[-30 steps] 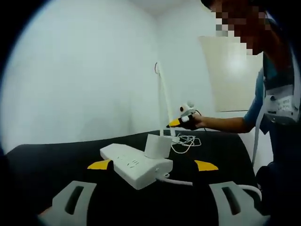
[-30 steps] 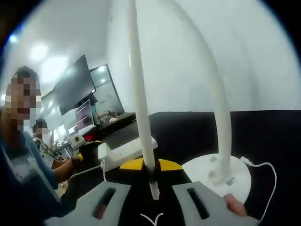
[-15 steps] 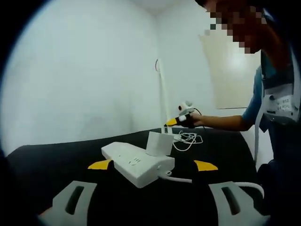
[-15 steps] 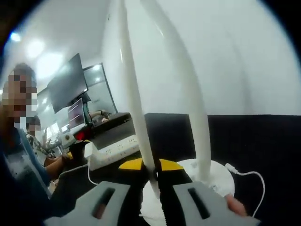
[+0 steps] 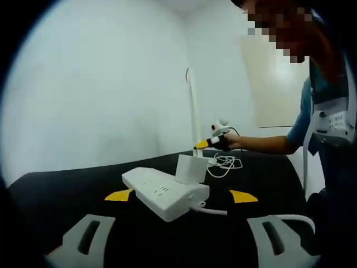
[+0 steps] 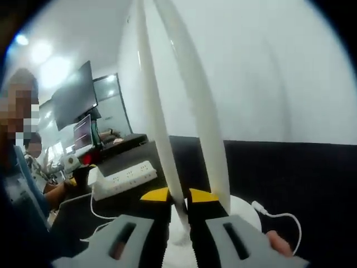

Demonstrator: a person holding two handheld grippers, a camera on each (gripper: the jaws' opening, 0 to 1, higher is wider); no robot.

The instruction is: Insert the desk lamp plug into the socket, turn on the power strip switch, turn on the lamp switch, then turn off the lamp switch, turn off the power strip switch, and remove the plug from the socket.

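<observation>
Black table, right claw pinching lamp arm

Open black tabletop lies before the white rectangular power strip; its white cube plug blocks one end. Slim white lamp arm crowds the right gripper.

A white rectangular power strip is lying flat, a white boxy plug adapter standing in it; the slim white desk lamp is rising upright.
</observation>
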